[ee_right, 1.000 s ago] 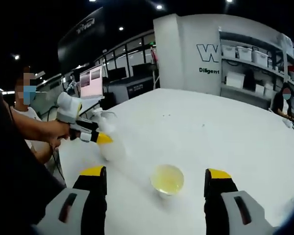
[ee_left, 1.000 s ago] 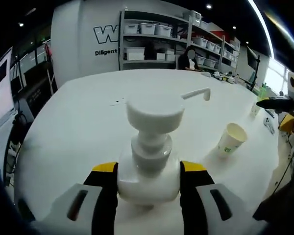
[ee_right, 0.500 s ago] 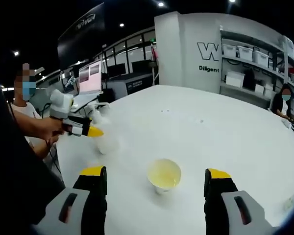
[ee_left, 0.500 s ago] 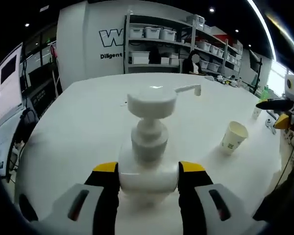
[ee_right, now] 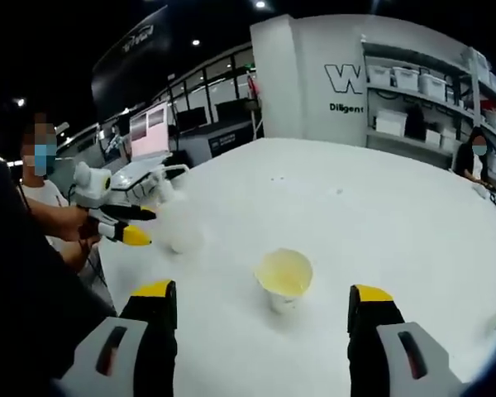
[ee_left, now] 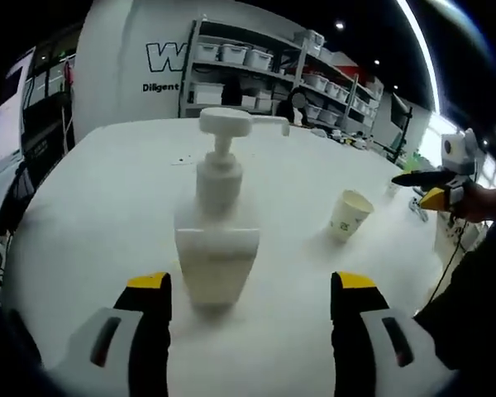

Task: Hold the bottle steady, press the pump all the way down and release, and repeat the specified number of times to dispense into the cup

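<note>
A white pump bottle [ee_left: 216,223] stands upright on the white table [ee_left: 99,190], its pump head raised and its spout pointing right. My left gripper [ee_left: 248,310] is open just in front of it, its jaws wide apart and clear of the bottle. A paper cup [ee_left: 348,215] stands to the right of the bottle. In the right gripper view the cup [ee_right: 284,275] sits ahead between the open jaws of my right gripper [ee_right: 261,318], with the bottle [ee_right: 177,222] at the left beside the left gripper [ee_right: 120,223].
Shelves with white bins [ee_left: 248,70] stand behind the table. A person's hand [ee_right: 66,222] holds the left gripper. A seated person [ee_right: 476,161] is at the far right. Small items [ee_left: 360,141] lie at the table's far edge.
My left gripper has let go of the bottle and drawn back; its jaws have spread wide. The right gripper stayed open facing the cup.
</note>
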The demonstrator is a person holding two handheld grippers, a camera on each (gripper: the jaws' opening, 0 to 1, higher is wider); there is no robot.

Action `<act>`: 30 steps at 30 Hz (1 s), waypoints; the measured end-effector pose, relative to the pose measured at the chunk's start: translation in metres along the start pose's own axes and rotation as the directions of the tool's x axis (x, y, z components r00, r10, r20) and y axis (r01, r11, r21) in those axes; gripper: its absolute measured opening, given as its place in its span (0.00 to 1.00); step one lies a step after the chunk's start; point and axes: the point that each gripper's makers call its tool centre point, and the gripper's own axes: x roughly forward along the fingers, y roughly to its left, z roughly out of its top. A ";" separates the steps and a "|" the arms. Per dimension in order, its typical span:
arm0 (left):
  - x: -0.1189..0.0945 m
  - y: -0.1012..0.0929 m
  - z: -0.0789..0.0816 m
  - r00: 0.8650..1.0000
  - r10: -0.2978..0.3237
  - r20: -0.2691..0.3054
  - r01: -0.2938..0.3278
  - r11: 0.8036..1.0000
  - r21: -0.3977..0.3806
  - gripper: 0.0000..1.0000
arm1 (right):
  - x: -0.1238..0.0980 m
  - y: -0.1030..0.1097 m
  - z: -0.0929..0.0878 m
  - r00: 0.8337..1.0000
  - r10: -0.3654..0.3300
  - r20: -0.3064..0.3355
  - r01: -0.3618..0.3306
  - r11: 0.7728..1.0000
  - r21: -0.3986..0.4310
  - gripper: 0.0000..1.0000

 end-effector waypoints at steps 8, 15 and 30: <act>-0.013 0.000 -0.015 1.000 -0.017 0.006 0.017 0.999 -0.049 0.95 | -0.009 0.009 -0.026 0.998 -0.029 -0.054 0.030 0.999 0.025 0.97; -0.030 0.015 -0.024 0.999 0.017 -0.029 -0.015 0.999 0.052 0.99 | -0.015 0.017 -0.031 0.999 -0.030 -0.025 0.031 0.997 0.069 0.99; -0.045 0.016 -0.023 1.000 -0.008 0.004 0.008 0.999 0.042 0.99 | -0.015 0.024 -0.041 0.997 -0.060 -0.047 0.063 0.995 0.083 0.99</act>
